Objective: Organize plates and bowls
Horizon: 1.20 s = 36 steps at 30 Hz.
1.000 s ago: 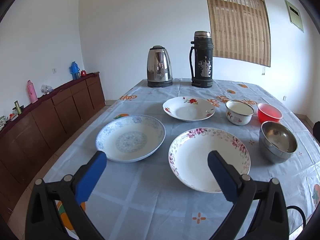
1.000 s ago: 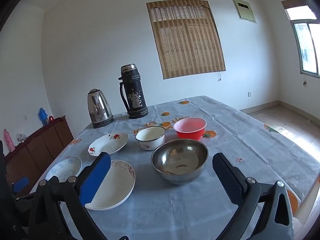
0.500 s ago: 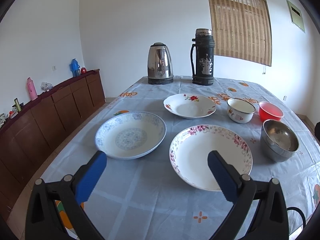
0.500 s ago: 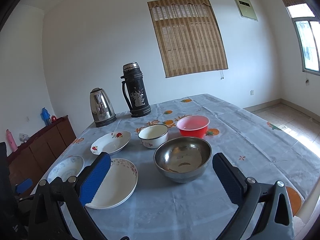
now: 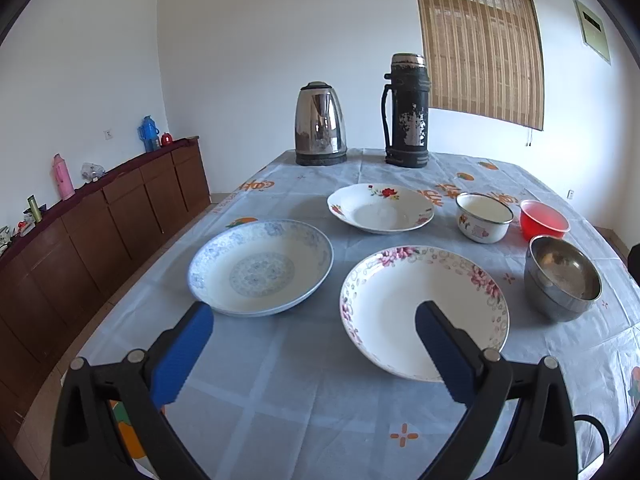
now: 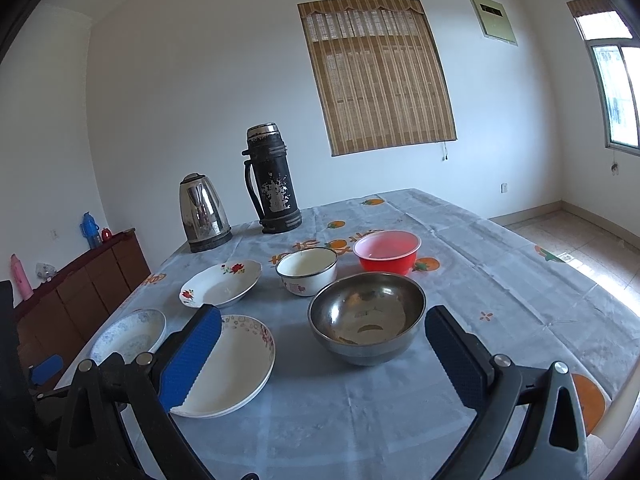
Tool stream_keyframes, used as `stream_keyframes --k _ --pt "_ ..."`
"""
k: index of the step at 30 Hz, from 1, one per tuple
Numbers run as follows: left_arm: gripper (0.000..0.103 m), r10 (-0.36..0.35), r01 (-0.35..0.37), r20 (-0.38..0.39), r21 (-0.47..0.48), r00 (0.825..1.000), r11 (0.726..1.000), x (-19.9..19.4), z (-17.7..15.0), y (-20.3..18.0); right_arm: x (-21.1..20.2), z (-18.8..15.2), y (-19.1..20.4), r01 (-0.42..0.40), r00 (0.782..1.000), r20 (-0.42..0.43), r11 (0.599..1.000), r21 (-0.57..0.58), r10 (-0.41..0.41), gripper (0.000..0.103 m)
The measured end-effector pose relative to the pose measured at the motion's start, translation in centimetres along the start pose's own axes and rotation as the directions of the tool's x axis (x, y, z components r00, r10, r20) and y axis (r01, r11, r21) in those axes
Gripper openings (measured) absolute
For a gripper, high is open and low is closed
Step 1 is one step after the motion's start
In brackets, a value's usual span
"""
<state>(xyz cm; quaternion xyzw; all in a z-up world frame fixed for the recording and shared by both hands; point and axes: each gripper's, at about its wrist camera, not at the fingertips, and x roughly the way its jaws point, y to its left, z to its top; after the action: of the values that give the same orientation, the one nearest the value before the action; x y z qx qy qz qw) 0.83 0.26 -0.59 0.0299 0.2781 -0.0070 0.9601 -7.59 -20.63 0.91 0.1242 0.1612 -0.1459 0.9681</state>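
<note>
1. Left gripper (image 5: 314,326) is hovering above the near edge of the desk (image 5: 280,380), which is carrying a pale blue printed cloth; its blue-padded fingers are standing wide apart, gripping nothing.
2. Right gripper (image 6: 322,330) is hanging over the desk too, fingers spread wide and holding nothing.
3. Shallow white plate with blue pattern (image 5: 260,267) is sitting on the desk at near left; shallow white plate with pink floral rim (image 5: 416,304) is lying just beside it to the right, not touching.
4. Smaller white plate with red flower print (image 5: 380,208) is resting farther back, apart from the other two.
5. Round stainless steel bowl (image 6: 366,316) is sitting upright, directly ahead of the right gripper and between its fingers in that view.
6. White enamel bowl with floral print (image 6: 307,270) and red plastic bowl (image 6: 387,250) are standing side by side behind the steel bowl, close but separate.
7. Stainless electric kettle (image 5: 320,124) and tall black thermos flask (image 5: 407,111) are standing upright at the far end of the desk.
8. Brown wooden sideboard (image 5: 100,224) is running along the left wall.
</note>
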Motion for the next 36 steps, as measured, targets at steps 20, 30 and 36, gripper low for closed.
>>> stream_keyframes --k 20,30,36 --pt "0.103 0.010 -0.010 -0.006 -0.007 1.000 1.000 0.6 -0.3 0.3 1.0 -0.8 2.3 -0.054 0.998 -0.040 0.997 -0.050 0.052 0.102" --pt "0.103 0.011 -0.011 -0.008 -0.009 1.000 1.000 0.6 -0.4 0.2 1.0 -0.9 2.2 -0.056 0.998 -0.039 0.997 -0.050 0.054 0.102" --pt "0.103 0.013 -0.013 -0.012 -0.007 1.000 1.000 0.7 -0.3 0.2 1.1 -0.9 2.2 -0.056 0.998 -0.042 0.997 -0.047 0.054 0.102"
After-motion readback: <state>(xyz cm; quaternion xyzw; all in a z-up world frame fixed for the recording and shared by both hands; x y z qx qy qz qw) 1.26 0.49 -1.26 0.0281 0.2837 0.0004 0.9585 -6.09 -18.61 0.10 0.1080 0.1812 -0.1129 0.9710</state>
